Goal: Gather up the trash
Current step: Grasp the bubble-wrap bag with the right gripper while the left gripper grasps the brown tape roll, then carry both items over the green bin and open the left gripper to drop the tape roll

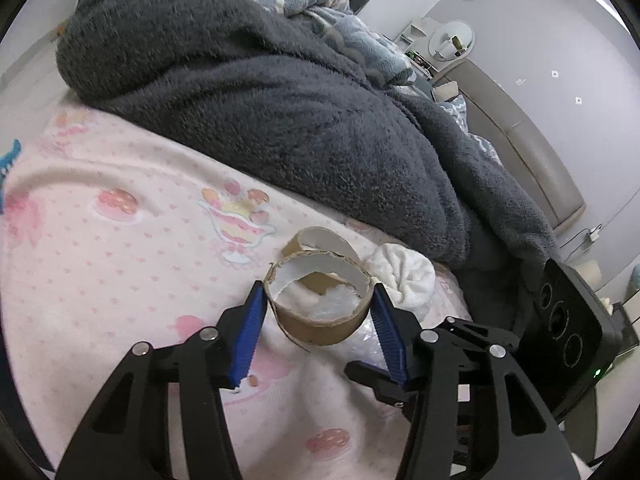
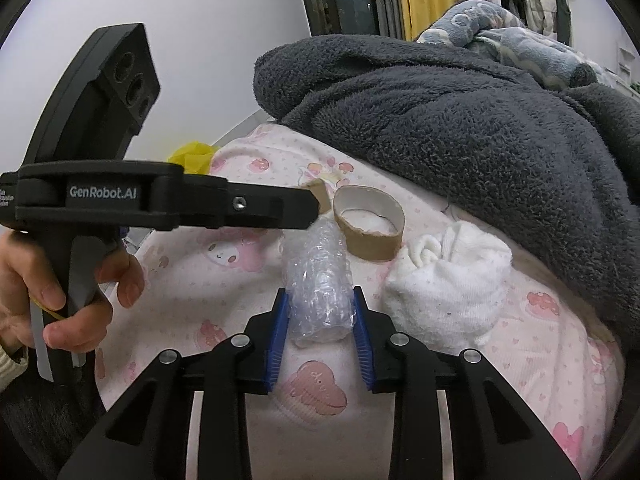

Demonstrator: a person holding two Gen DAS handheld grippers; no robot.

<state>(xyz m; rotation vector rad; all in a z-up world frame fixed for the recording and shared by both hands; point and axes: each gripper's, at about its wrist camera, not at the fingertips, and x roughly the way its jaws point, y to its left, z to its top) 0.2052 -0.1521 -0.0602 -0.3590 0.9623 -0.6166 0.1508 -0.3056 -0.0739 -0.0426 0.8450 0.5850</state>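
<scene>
Two pieces of trash on a pink printed bedsheet (image 2: 540, 360), each clamped between gripper pads.

The cardboard ring (image 1: 320, 312) is pinched across its width by the left gripper (image 1: 320, 316); a second cardboard ring (image 1: 316, 240) is seen just behind it, possibly joined to it. The bubble-wrap wad (image 2: 320, 284) is squeezed by the right gripper (image 2: 320, 320). A rolled white cloth (image 2: 448, 284) is placed just beside both. A grey fleece blanket (image 2: 480, 132) is heaped behind. The left tool's handle is gripped by a hand (image 2: 52, 280).
</scene>
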